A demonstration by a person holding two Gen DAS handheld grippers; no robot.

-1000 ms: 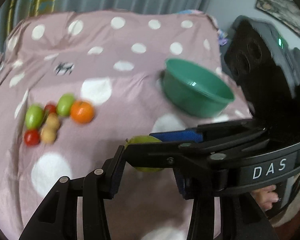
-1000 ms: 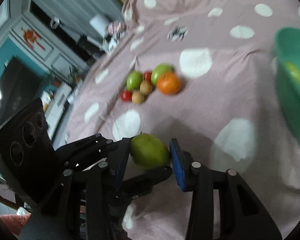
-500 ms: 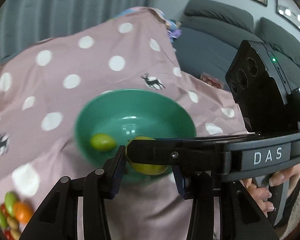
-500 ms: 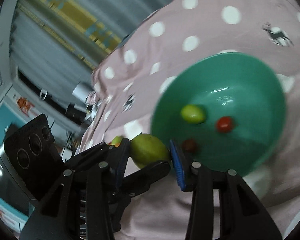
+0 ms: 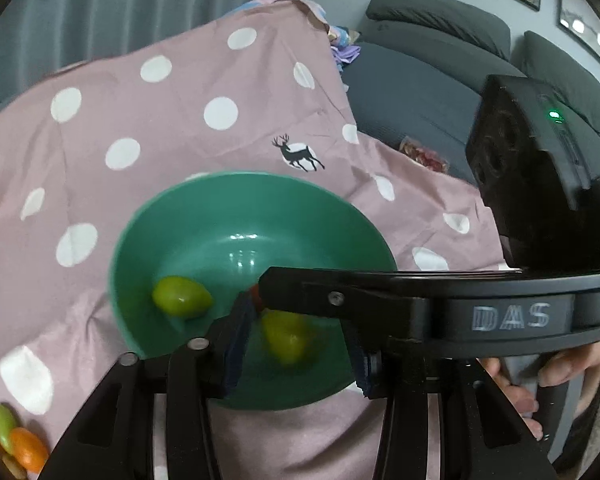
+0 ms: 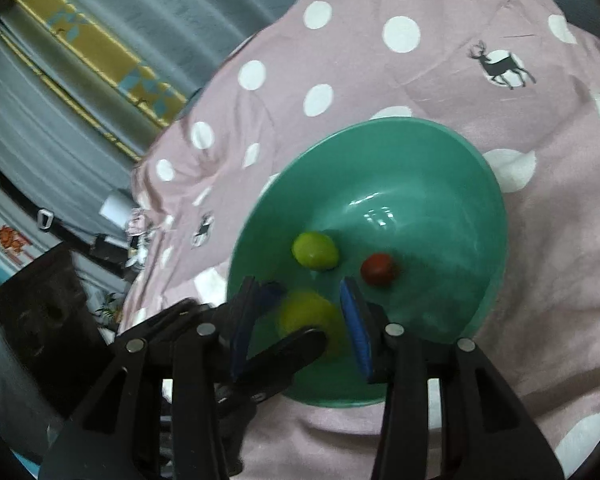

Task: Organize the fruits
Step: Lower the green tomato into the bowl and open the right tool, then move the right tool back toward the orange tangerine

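Note:
A green bowl (image 5: 188, 216) (image 6: 472, 184) sits on the pink dotted cloth. In it lie a green fruit (image 5: 180, 297) (image 6: 315, 250) and a small red fruit (image 6: 377, 269). Both grippers hover over the bowl's near side, crossed over each other. A blurred yellow-green fruit (image 5: 286, 338) (image 6: 309, 317) is in the gap between the spread fingers, touching neither pad, falling into the bowl. My left gripper (image 5: 298, 342) is open. My right gripper (image 6: 302, 322) is open.
Several fruits, green and orange (image 5: 18, 442), lie on the cloth at the lower left of the left wrist view. A dark grey sofa (image 5: 428, 76) stands beyond the cloth's far edge. Curtains hang behind.
Both grippers' fingers have spread and let go of the yellow-green fruit, which now drops, blurred, into the bowl. The bowl appears larger and closer.

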